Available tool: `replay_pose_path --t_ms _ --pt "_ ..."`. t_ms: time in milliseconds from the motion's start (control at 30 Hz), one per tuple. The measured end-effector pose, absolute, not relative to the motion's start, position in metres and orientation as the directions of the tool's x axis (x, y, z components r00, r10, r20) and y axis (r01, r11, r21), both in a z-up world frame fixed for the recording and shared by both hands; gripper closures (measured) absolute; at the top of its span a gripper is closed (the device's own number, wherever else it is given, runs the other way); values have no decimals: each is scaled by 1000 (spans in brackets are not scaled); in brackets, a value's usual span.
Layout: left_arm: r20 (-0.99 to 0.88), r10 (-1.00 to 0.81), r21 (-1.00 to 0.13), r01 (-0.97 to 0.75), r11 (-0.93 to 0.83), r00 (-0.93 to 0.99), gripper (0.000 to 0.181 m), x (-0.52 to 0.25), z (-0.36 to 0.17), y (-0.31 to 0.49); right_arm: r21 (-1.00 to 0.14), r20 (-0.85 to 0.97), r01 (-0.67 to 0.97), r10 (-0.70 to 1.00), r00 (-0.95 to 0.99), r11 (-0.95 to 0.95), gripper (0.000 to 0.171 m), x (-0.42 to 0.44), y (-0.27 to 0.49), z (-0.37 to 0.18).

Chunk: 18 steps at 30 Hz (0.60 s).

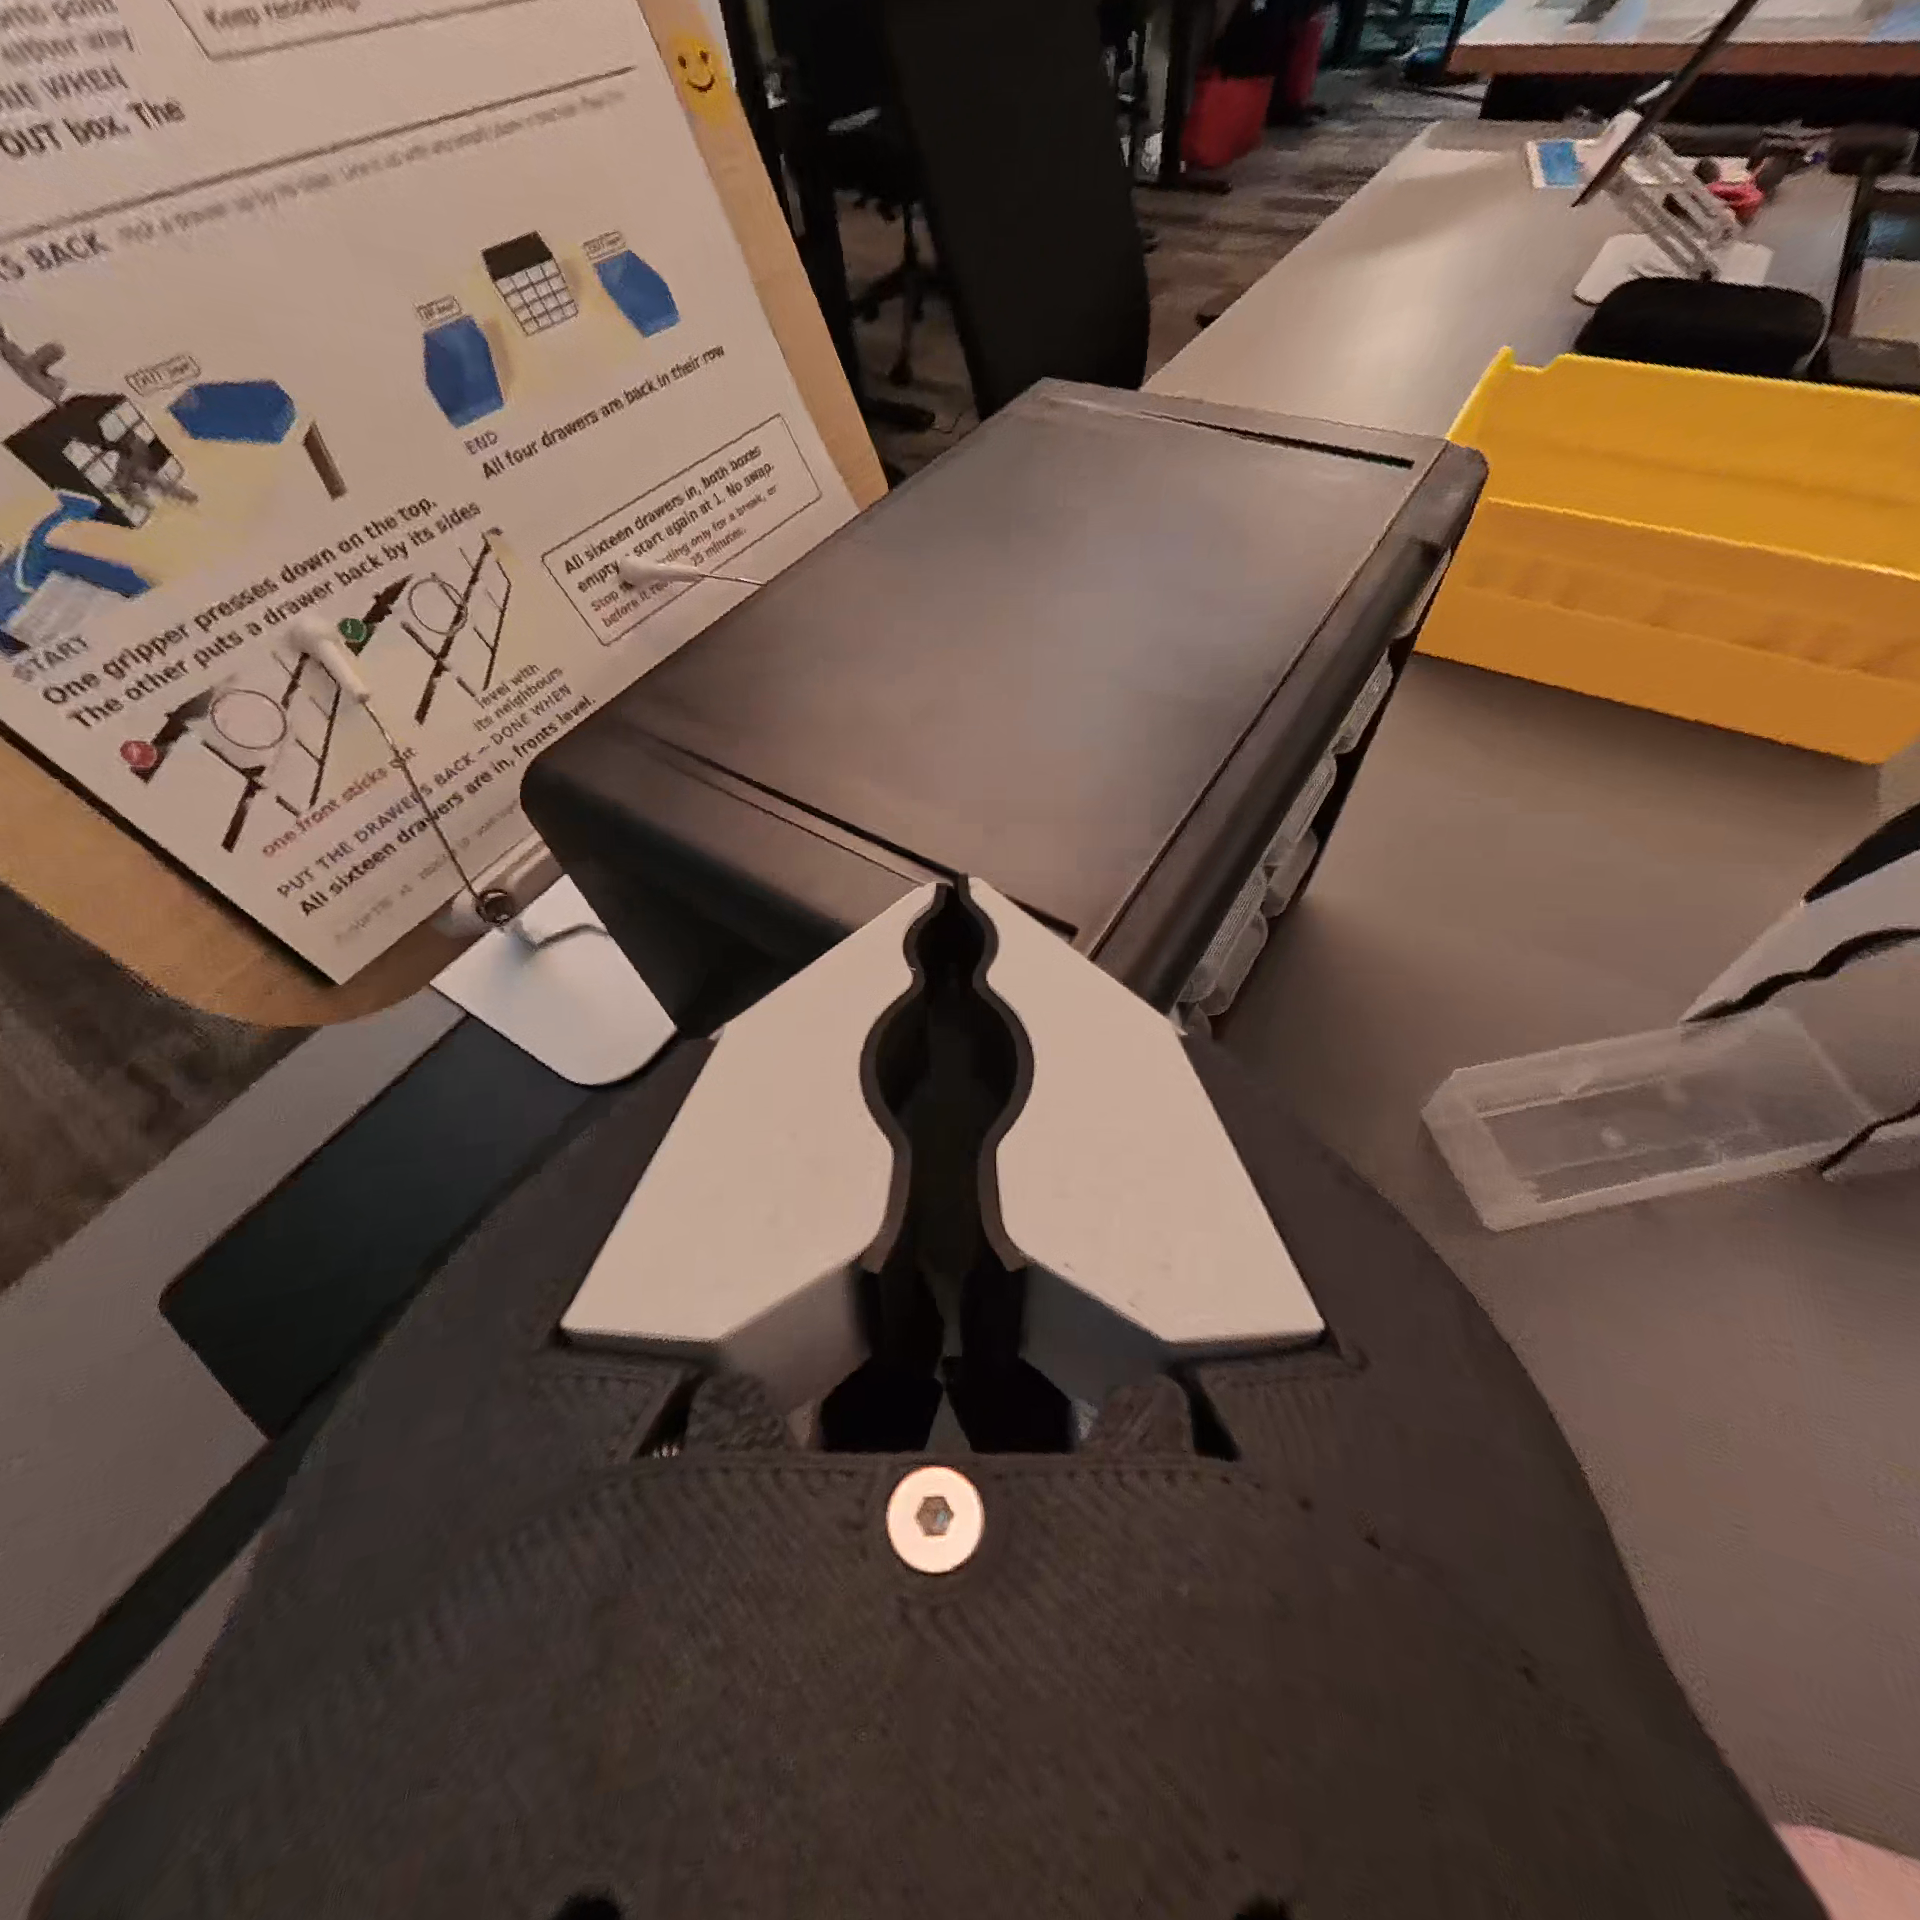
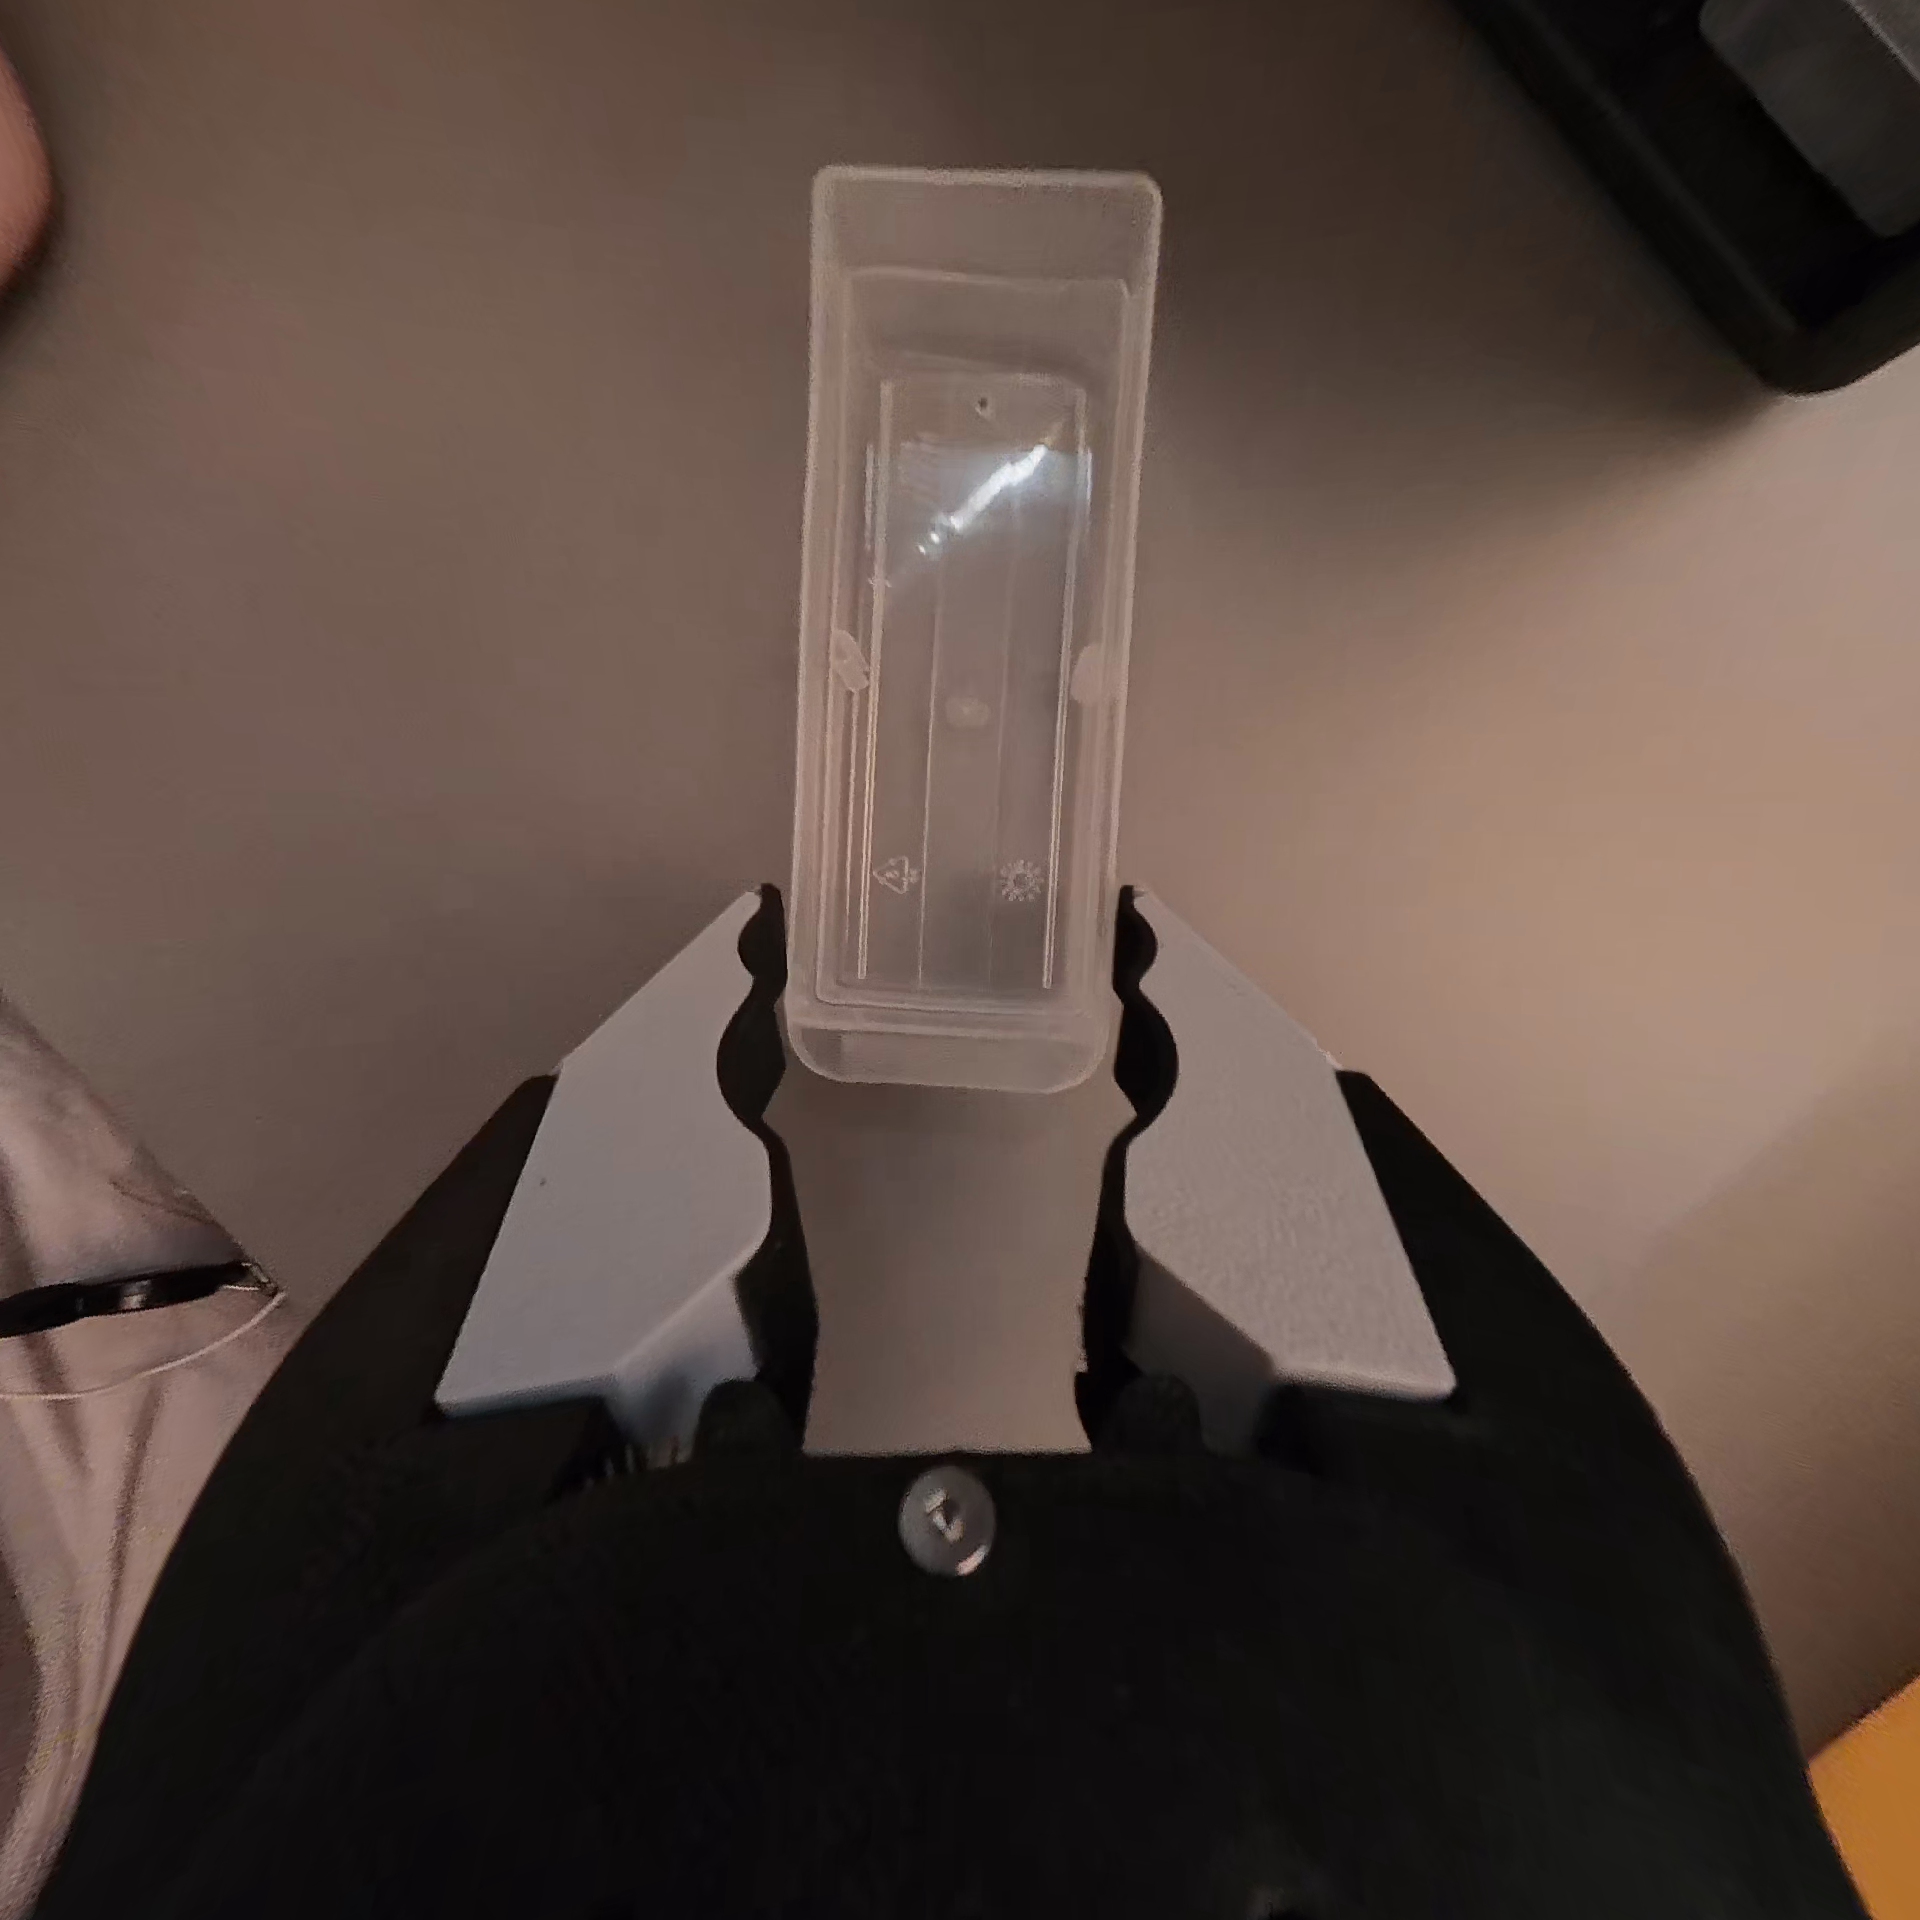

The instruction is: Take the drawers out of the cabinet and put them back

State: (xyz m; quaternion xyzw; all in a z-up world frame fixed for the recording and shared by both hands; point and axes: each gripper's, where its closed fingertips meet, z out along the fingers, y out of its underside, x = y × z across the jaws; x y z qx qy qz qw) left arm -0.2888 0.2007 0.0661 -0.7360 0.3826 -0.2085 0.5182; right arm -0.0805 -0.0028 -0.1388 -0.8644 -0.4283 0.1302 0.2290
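The black cabinet (image 1: 1039, 623) stands on the grey table, with the clear fronts of its drawers (image 1: 1299, 831) along its right face. My left gripper (image 1: 951, 891) is shut and empty, its tips at the near edge of the cabinet's top. My right gripper (image 2: 948, 914) is shut on a clear plastic drawer (image 2: 966, 644), gripping one end by the long sides. The drawer is empty, with its open side towards the camera, over the bare table. In the left wrist view the drawer (image 1: 1621, 1122) and right gripper (image 1: 1813, 1081) are right of the cabinet. A corner of the cabinet (image 2: 1766, 208) shows top right.
A yellow bin (image 1: 1662, 582) sits on the table behind and right of the cabinet. An instruction poster (image 1: 364, 416) stands to the cabinet's left. A light sleeve (image 2: 104, 1351) is at the left edge of the right wrist view. Bare table (image 2: 416, 623) surrounds the drawer. One gripper's finger ends stand about 35 cm off the other's. The cabinet (image 2: 1766, 208) is about 15 cm from my right fingertips and 30 cm from my left.
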Motion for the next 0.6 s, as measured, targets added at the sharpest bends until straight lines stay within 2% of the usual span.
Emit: replay_pose_path --t_ms 33,167,400,600 --pt "-88 -783 -924 -344 -167 615 181 -290 65 201 -487 -14 693 797 603 -532 107 -78 -4 -144" --pt "-1 -809 -945 -265 -191 588 181 -289 66 200 -442 37 728 800 599 -525 105 -76 -6 -159" --pt "48 -822 -966 -184 -184 568 181 -290 66 207 -629 15 590 751 660 -506 102 -94 9 -133" --pt "91 -844 -975 -124 -183 529 181 -290 66 208 -609 60 616 745 664 -500 107 -95 13 -142"
